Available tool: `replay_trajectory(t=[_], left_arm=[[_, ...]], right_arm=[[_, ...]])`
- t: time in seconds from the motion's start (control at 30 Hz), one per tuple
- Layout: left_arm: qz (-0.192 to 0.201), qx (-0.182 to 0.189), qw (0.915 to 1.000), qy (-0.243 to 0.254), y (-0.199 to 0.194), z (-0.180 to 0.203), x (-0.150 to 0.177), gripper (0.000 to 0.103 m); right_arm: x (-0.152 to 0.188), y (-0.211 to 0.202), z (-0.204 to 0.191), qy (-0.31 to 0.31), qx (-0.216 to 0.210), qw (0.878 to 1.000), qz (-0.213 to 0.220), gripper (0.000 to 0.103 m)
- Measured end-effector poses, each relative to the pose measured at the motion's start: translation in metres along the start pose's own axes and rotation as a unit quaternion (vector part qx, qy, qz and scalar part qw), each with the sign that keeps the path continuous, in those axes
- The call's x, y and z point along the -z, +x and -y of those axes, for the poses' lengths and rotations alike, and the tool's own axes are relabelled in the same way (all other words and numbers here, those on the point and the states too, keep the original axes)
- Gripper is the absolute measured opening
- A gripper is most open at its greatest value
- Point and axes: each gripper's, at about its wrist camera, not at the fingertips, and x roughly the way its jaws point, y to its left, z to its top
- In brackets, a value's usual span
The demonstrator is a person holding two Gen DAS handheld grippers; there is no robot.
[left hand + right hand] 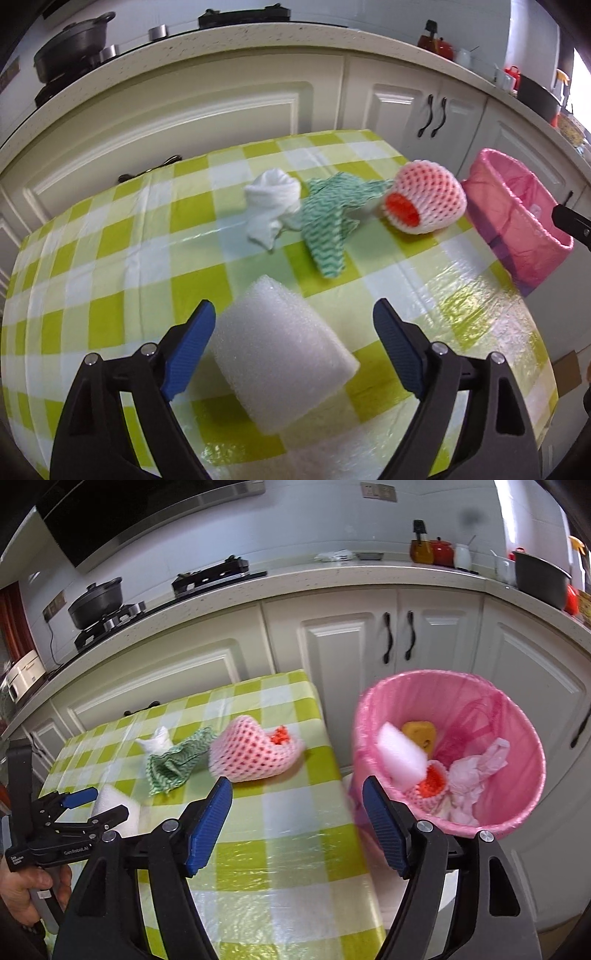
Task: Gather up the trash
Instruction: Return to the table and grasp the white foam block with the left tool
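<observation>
My left gripper (294,306) stands open over a white foam block (280,362) lying on the green-checked table (110,258). The block sits between the blue pads; the right pad is clear of it. Further back lie a crumpled white tissue (273,206), a green zigzag cloth (325,229) and a pink-white foam net (424,203) with orange inside. My right gripper (295,782) is open and holds nothing, over the table's right edge beside the pink-lined bin (517,701). In the bin lie a white foam piece (400,757), a yellow sponge (419,733), another foam net (430,782) and crumpled plastic (472,775).
The bin stands on the floor just off the table's right side. White cabinets (332,657) and a worktop (332,576) with a stove and a black pot (96,602) run behind the table. A hand (22,897) holds the left gripper's handle at the lower left.
</observation>
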Motion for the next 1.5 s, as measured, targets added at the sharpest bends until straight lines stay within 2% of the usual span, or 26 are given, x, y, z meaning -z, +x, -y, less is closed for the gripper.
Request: replay_trajectory(t=[0.1,0.47,0.5,0.53,0.6,0.8,0.87,0.97,1.03,1.27,1.4,1.5], left_arm=[[-0.004,0.005,0.9999,-0.012,0.003,-0.008,0.003,0.084],[-0.04,-0.002,0.9984,-0.04,0.019,-0.033,0.018,0.082],[-0.043,-0.004,0.9983,-0.039,0.02,-0.035,0.019,0.078],[-0.048,-0.002,0.9981,-0.039,0.021,-0.036,0.02,0.069],[-0.055,-0.001,0.9976,-0.043,0.023,-0.04,0.023,0.062],[-0.056,0.01,0.9966,-0.06,0.023,-0.054,0.027,0.062],[-0.056,0.011,0.9961,-0.067,0.022,-0.059,0.028,0.067],[-0.058,0.015,0.9952,-0.077,0.021,-0.066,0.031,0.068],[-0.056,0.015,0.9951,-0.08,0.019,-0.069,0.032,0.076],[-0.059,0.017,0.9948,-0.082,0.01,-0.075,0.037,0.075],[-0.06,0.02,0.995,-0.078,0.008,-0.075,0.039,0.074],[-0.063,0.028,0.9946,-0.078,0.01,-0.074,0.041,0.063]], right_arm=[[0.001,0.006,-0.013,-0.013,-0.008,1.0,-0.007,0.075],[-0.003,0.034,-0.037,-0.034,-0.018,0.999,-0.028,0.076],[-0.005,0.037,-0.038,-0.037,-0.017,0.999,-0.029,0.075],[-0.006,0.041,-0.04,-0.04,-0.017,0.999,-0.03,0.075],[-0.008,0.05,-0.046,-0.047,-0.015,0.998,-0.034,0.076],[-0.016,0.079,-0.06,-0.065,-0.005,0.997,-0.045,0.077],[-0.019,0.088,-0.064,-0.072,0.0,0.996,-0.047,0.077],[-0.023,0.103,-0.069,-0.08,0.008,0.995,-0.052,0.077],[-0.025,0.111,-0.07,-0.082,0.012,0.995,-0.056,0.077],[-0.03,0.138,-0.069,-0.085,0.022,0.993,-0.076,0.075],[-0.028,0.139,-0.071,-0.081,0.019,0.994,-0.077,0.075],[-0.028,0.135,-0.072,-0.076,0.022,0.994,-0.074,0.075]])
